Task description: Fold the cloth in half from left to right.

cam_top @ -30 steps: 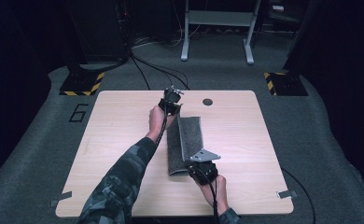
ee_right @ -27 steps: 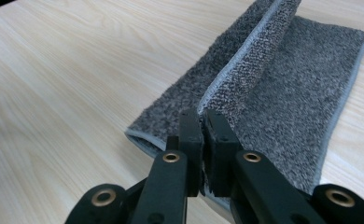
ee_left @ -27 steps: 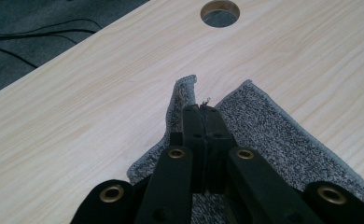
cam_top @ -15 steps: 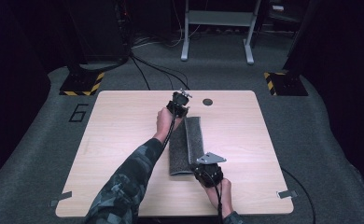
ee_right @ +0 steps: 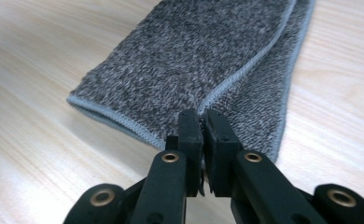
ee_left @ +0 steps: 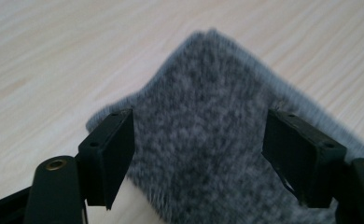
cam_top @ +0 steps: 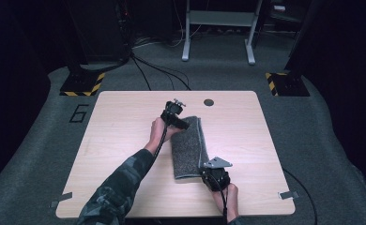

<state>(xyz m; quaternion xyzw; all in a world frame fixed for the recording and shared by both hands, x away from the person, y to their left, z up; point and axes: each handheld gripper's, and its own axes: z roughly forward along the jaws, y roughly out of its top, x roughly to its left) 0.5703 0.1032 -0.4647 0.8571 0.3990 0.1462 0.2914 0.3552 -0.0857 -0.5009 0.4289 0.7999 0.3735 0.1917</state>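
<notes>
Nearest us, our right gripper (cam_top: 208, 172) has its jaws pinched shut on the stitched hem at the near corner of the grey towel (cam_top: 188, 146), which lies folded lengthwise in a narrow strip near the middle of the wooden table (cam_top: 125, 140). At the far end our left gripper (ee_left: 199, 154) stands with jaws spread wide over the far corner, gripping nothing. We judge the towel light, soft and floppy, so it is best held by its hemmed corners.
</notes>
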